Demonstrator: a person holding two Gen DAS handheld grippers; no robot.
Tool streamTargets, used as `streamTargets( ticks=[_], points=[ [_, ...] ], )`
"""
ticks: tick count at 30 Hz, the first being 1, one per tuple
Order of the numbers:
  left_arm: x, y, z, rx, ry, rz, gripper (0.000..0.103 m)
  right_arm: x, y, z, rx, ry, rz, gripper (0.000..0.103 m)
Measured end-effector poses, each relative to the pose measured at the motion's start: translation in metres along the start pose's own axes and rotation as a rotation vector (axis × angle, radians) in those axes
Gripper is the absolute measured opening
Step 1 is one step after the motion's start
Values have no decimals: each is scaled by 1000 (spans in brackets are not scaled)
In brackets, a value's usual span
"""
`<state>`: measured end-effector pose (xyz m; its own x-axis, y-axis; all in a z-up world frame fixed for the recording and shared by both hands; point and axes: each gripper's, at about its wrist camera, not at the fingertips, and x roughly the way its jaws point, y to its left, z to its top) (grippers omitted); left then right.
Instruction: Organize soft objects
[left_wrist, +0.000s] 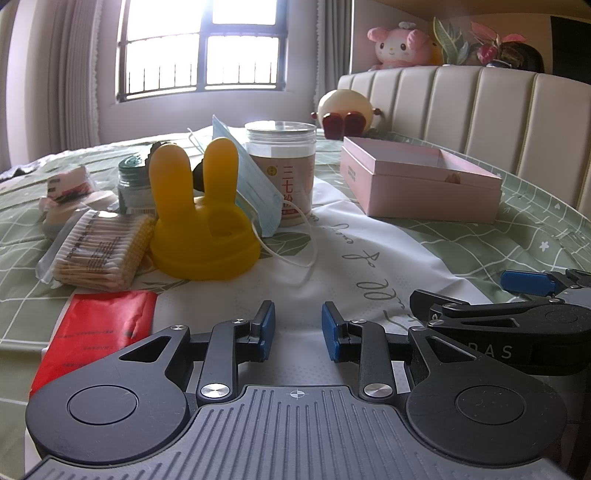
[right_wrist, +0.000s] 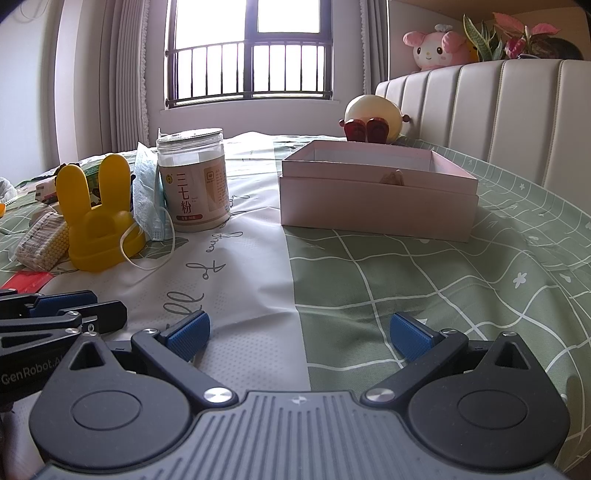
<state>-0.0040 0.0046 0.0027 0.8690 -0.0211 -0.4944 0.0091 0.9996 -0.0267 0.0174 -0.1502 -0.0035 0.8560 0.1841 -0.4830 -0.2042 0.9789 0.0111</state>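
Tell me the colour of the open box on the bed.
Pale pink box; clearest in the right wrist view.

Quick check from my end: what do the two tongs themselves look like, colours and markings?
Both the left tongs and right tongs match: black linkage arms with silver pivot screws, round black hubs, ribbed grey bodies, and blue textured fingertips. White "GenRobot.AI" lettering marks the left unit's side. No cables or sleeves show.

Bed (right_wrist: 424, 280) surface: green grid-patterned cover with a white lettered panel. Resting on it: open pink box (right_wrist: 376, 195), clear lidded jar (right_wrist: 194, 184), blue face mask (left_wrist: 255, 184) leaning against the jar, yellow rabbit-eared holder (left_wrist: 203, 218), cotton swab pack (left_wrist: 99, 251), red packet (left_wrist: 96, 332).
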Motion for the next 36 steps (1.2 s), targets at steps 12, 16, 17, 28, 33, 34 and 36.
streamTargets(
  ticks=[12,16,17,28,33,34,36],
  points=[
    [-13,10,5,-62,14,17,28,7,-1,22,57,116,38,103],
    [-45,33,12,-75,-16,75,28,18,19,38,47,176,123,103],
    [-53,43,15,-87,-40,92,28,20,23,38,41,183,132,103],
    [-40,133,20,-206,171,209,28,28,35,44,-101,296,189,103],
    [-54,138,26,-247,150,83,28,26,36,44,-143,298,210,103],
    [-53,133,28,-237,162,57,28,26,37,42,-142,284,205,103],
    [-49,120,32,-190,192,20,28,22,37,38,-140,259,197,103]
  ],
)
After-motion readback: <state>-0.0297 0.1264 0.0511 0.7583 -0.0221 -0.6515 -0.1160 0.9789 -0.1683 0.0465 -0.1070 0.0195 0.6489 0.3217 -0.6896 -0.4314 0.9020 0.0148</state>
